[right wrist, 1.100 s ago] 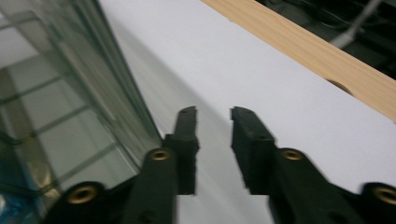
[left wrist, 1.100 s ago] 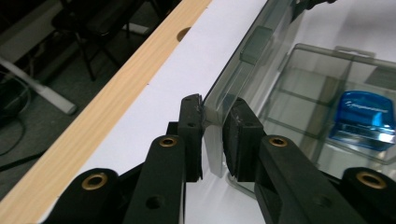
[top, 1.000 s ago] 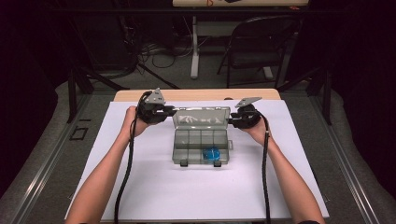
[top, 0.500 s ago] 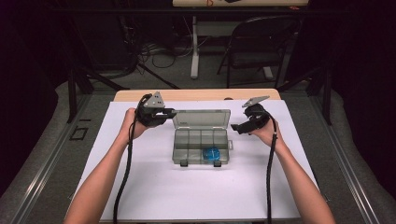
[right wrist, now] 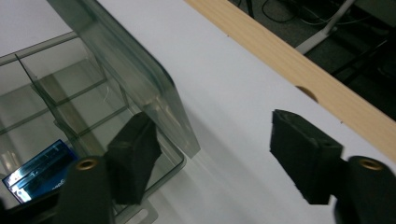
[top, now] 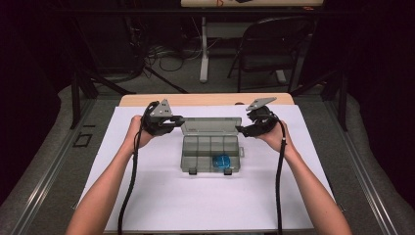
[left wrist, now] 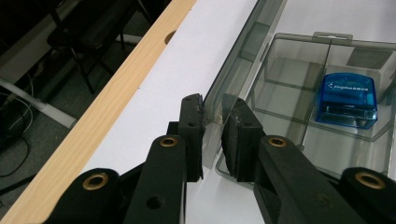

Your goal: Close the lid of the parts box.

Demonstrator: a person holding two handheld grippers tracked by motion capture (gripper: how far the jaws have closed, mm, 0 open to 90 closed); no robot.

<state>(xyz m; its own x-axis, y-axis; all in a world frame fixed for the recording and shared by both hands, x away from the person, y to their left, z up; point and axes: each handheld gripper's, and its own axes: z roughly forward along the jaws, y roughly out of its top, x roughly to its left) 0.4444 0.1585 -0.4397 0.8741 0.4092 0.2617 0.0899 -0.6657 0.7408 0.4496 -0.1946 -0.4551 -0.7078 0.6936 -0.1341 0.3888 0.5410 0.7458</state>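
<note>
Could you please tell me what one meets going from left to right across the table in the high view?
Left gripper → lid of the clear box → right gripper.

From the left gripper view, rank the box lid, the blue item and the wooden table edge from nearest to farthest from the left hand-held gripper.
1. Box lid: clamped between the left hand-held gripper jaws.
2. Blue item: right, inside a box compartment.
3. Wooden table edge: left, across the white sheet; close to the blue item in distance.
</note>
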